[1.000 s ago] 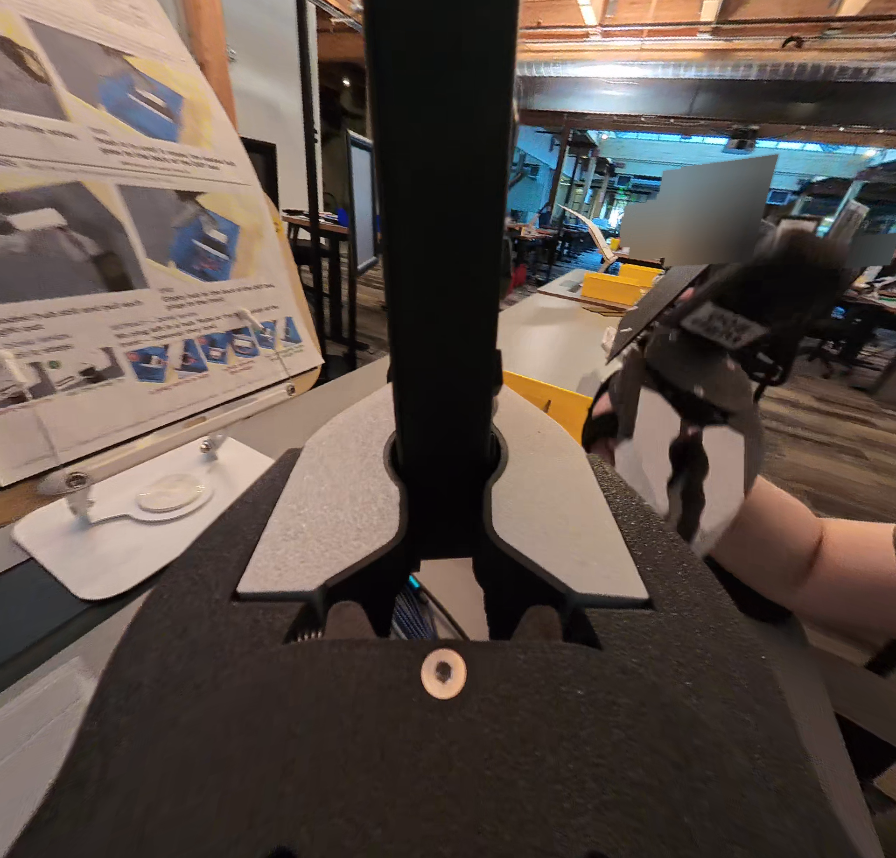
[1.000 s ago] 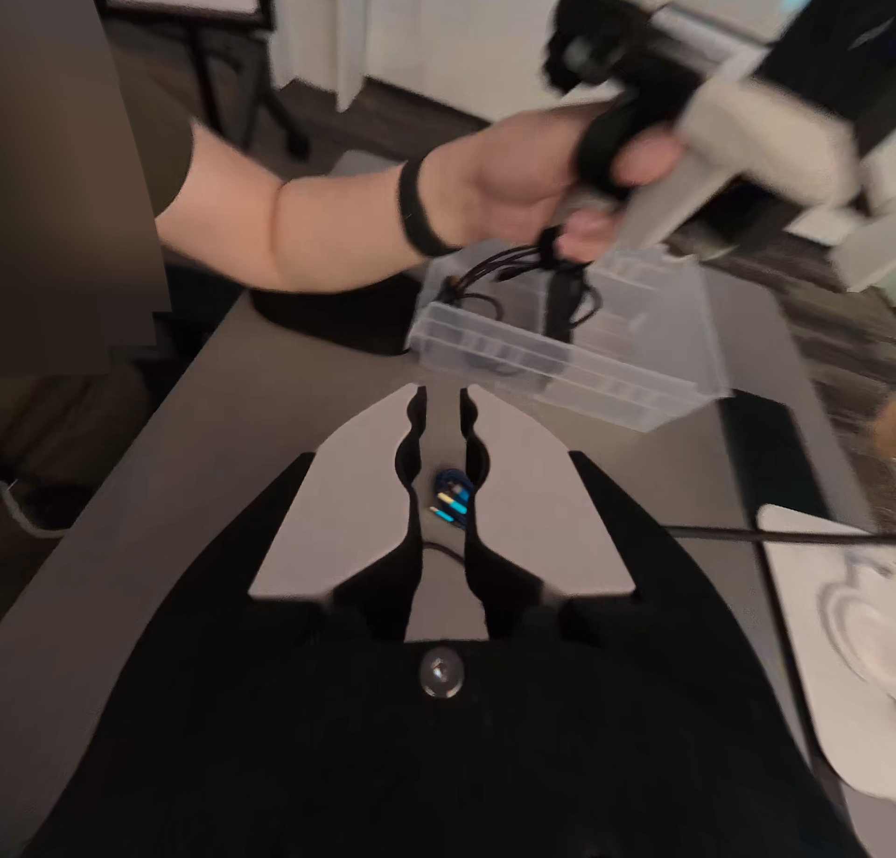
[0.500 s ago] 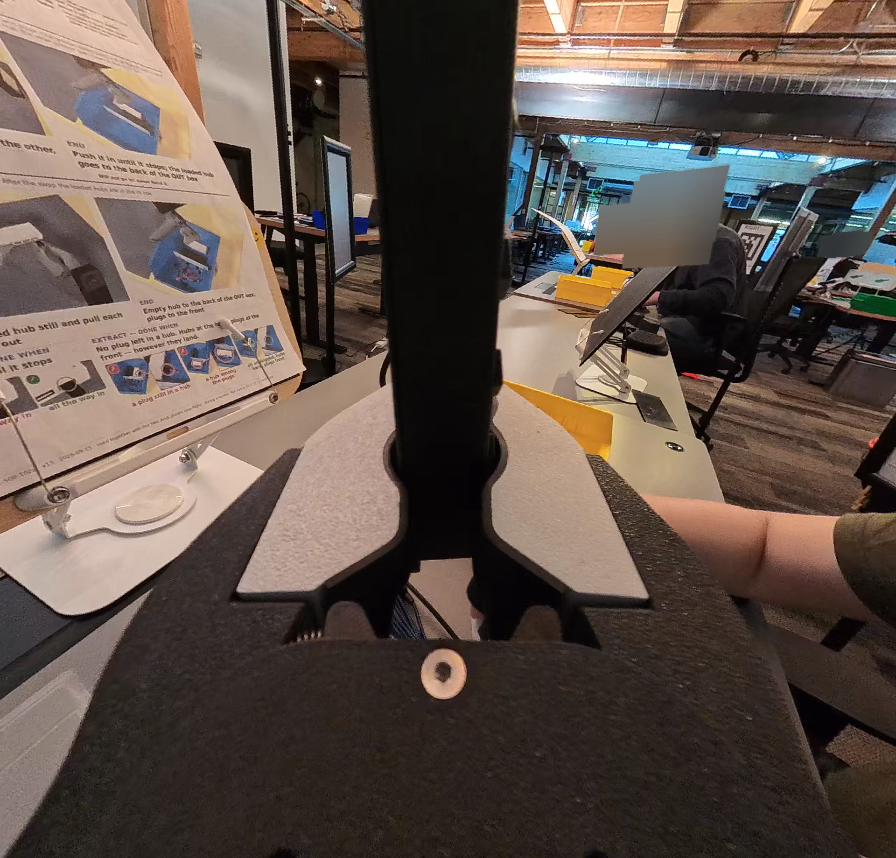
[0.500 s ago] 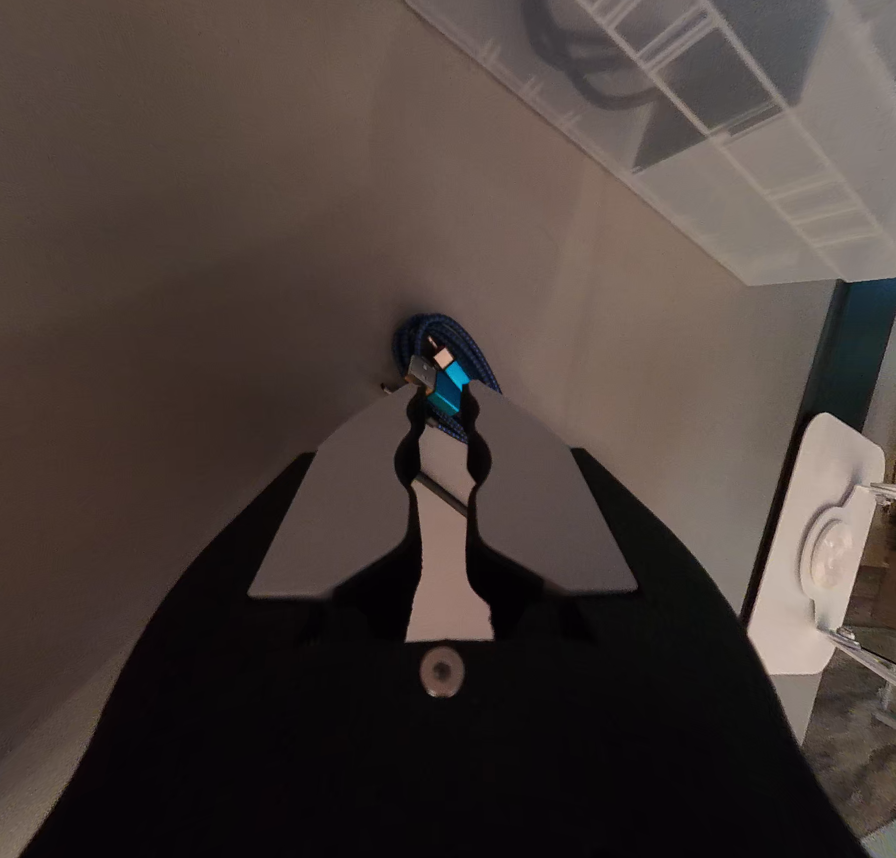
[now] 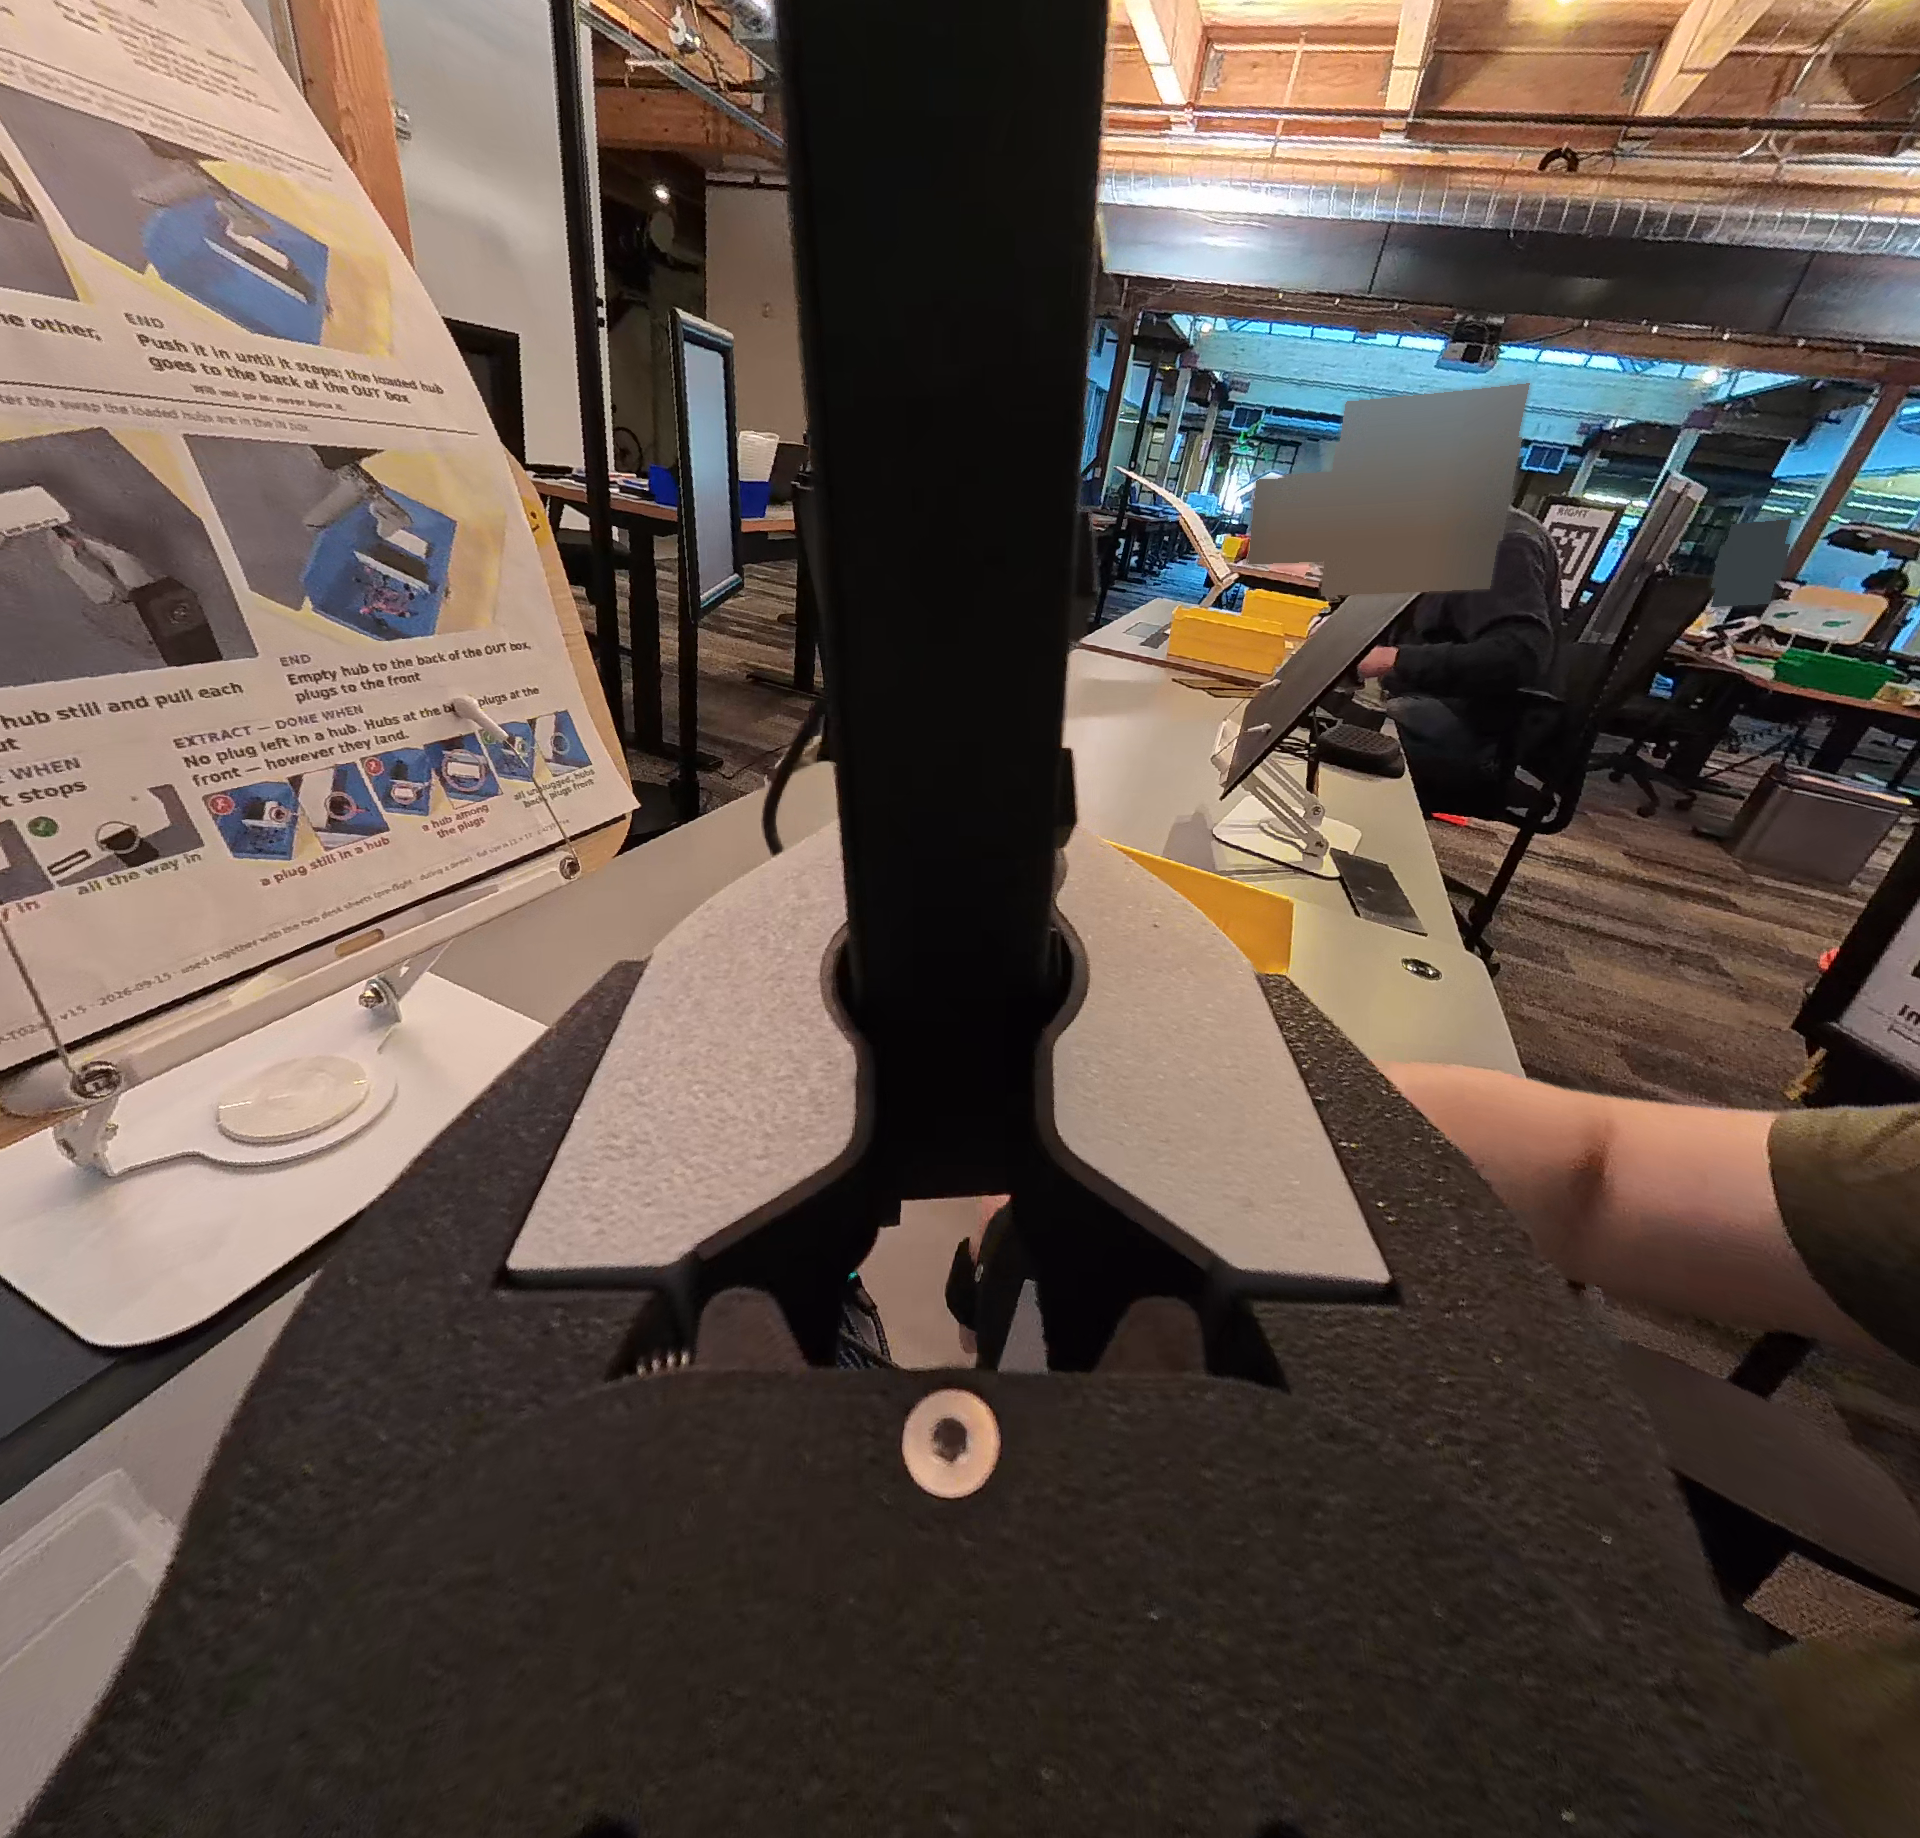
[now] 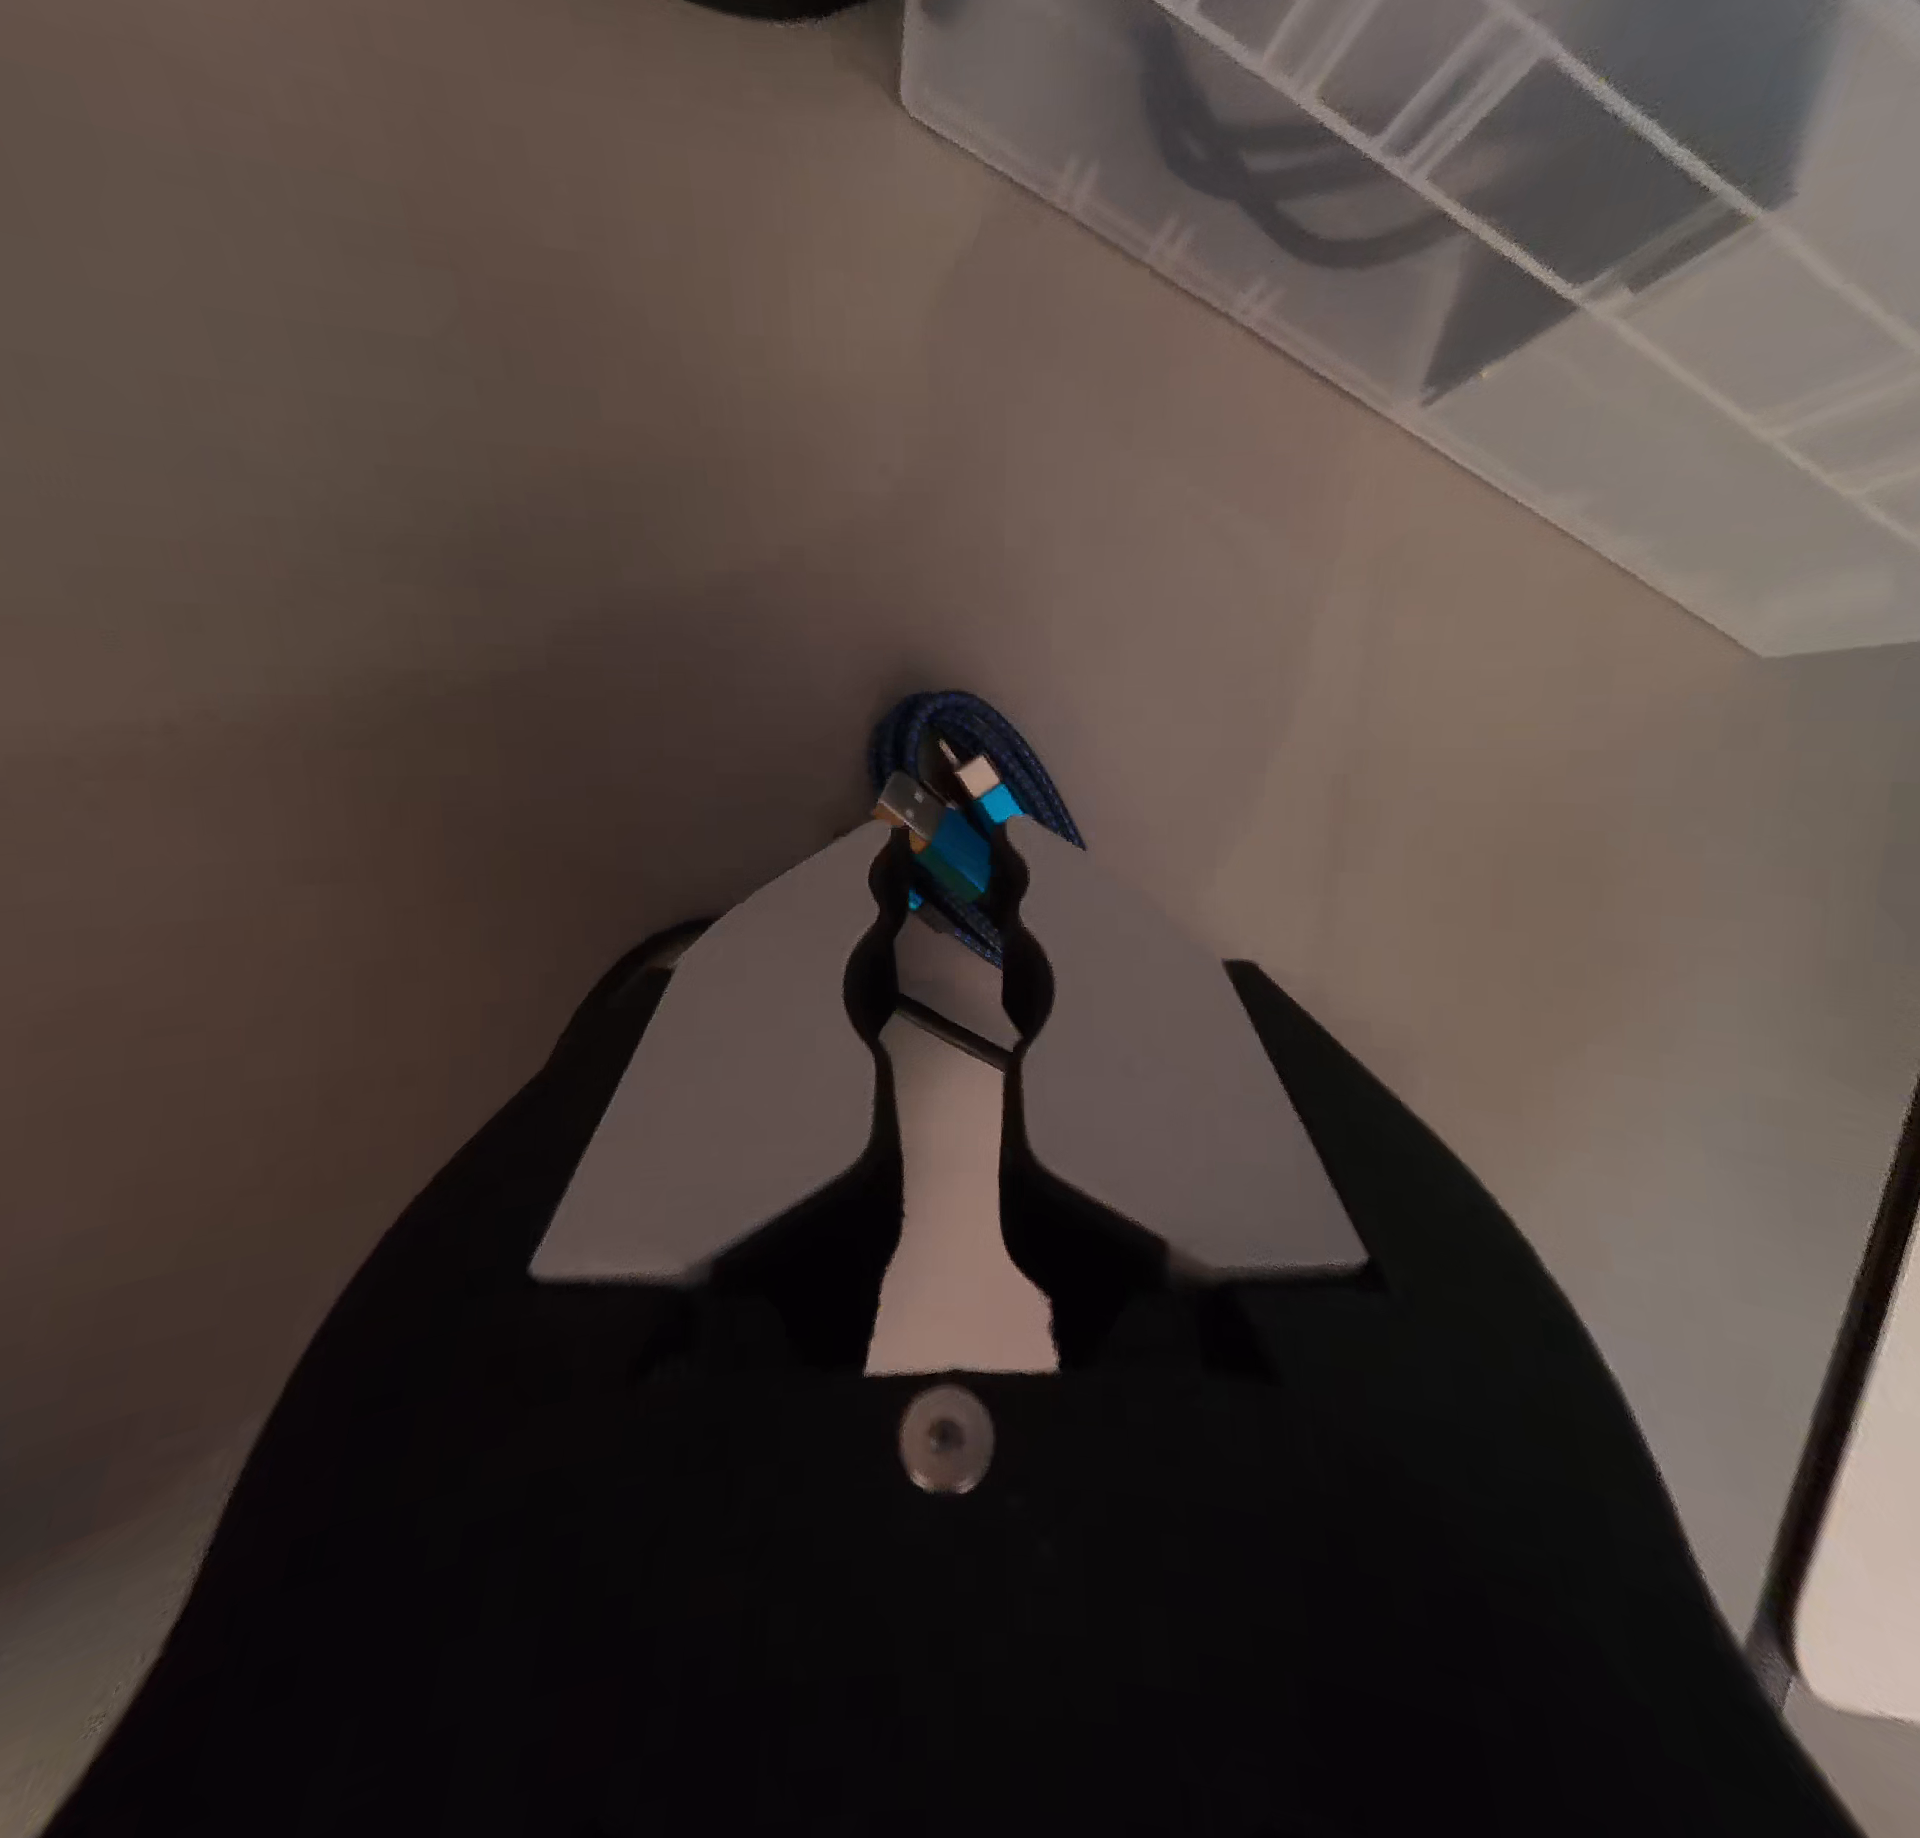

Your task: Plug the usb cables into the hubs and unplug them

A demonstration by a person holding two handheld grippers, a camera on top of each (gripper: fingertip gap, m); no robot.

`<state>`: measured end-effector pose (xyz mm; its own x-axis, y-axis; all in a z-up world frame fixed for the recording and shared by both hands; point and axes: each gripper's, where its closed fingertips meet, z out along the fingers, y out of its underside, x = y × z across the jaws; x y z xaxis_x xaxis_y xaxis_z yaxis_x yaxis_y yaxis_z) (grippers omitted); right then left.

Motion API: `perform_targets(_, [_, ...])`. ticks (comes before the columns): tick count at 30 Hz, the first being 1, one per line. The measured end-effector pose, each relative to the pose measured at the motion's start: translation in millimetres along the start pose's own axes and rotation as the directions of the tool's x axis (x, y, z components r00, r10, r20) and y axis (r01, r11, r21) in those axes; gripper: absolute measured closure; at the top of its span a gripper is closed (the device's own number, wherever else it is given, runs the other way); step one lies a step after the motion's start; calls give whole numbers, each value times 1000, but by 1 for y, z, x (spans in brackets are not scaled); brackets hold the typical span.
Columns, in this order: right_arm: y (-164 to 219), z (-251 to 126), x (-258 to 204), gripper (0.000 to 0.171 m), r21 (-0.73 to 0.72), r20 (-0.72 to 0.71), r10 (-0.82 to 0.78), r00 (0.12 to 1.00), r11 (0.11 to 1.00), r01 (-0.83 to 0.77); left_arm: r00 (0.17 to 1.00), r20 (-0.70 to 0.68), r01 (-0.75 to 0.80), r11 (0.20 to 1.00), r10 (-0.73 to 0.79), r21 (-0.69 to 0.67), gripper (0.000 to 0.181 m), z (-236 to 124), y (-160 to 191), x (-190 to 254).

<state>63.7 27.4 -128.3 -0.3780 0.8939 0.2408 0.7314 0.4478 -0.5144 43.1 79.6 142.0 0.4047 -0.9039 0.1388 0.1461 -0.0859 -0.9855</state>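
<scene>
Jaws, left: left gripper [image 5: 951,967] clamped on a long black bar-shaped hub [image 5: 940,438] that stands upright between the pads and runs out of the top of the left wrist view
Jaws, right: right gripper [image 6: 951,858] parted a little, tips straddling the blue plug; no firm contact visible, so not gripping as far as I can tell
USB cable: blue braided USB cable [image 6: 971,791] lying coiled on the tabletop [image 6: 416,541], two plugs with light-blue shells and metal ends pointing up-left, the nearer shell sits in the gap between the right tips
Thin black cord: crosses the gap behind the right tips, lower down [image 6: 951,1038]
Clear bin: translucent plastic bin [image 6: 1455,230] at upper right in the right wrist view, dark cables inside, well apart from the blue cable
Left side scene: printed instruction sheet [image 5: 239,541] on a white stand [image 5: 187,1165], left of the hub
Person: forearm [image 5: 1590,1186] reaching in from the right, below the left gripper's level
Yellow item: yellow piece [image 5: 1216,905] just behind the left pads, kind unclear
</scene>
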Motion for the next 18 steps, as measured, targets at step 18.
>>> perform_targets(18, [23, 9, 5, 159, -249, 370, -74, 926, 952, 176, 999, 42, 10, 1000, -10, -2, 156, -8, 0, -17])
